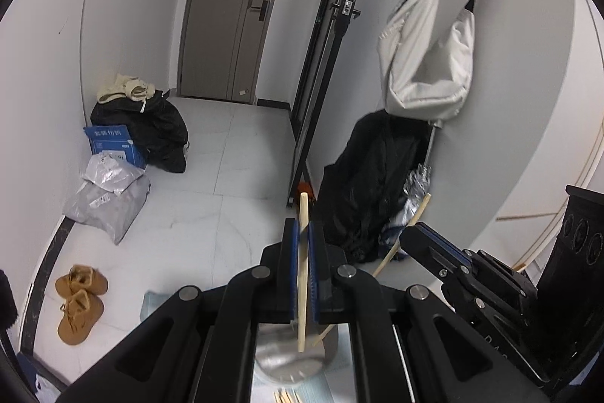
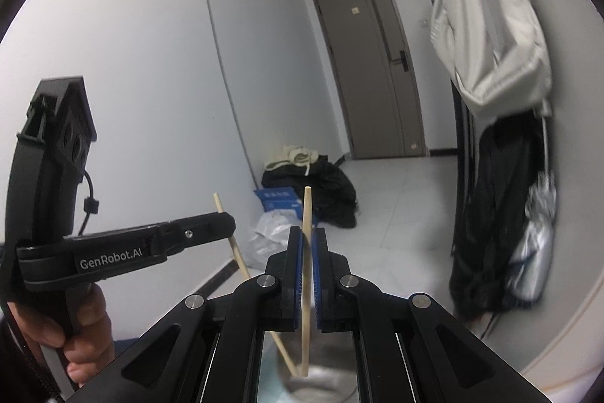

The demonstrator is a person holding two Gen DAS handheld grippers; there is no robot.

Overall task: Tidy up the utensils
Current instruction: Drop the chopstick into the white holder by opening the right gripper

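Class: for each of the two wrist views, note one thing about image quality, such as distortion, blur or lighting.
Left wrist view: fisheye bends the straight black door frame; the round metal cup under the left gripper is smeared by blur. Right wrist view: the hanging white fabric bag looks soft and streaked, while the thin wooden chopstick clamped in the right gripper stays sharp; the lighting is flat and cool.

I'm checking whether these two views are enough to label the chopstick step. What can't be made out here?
- Metal cup, left wrist view: blurred, mostly hidden behind the left claw.
- Lower ends of both chopsticks, right wrist view: blurred where they meet the cup, so inside or above is unclear.
- Loose sticks, left wrist view: cut off by the bottom edge.
- Work surface: hidden in both views by the claws.
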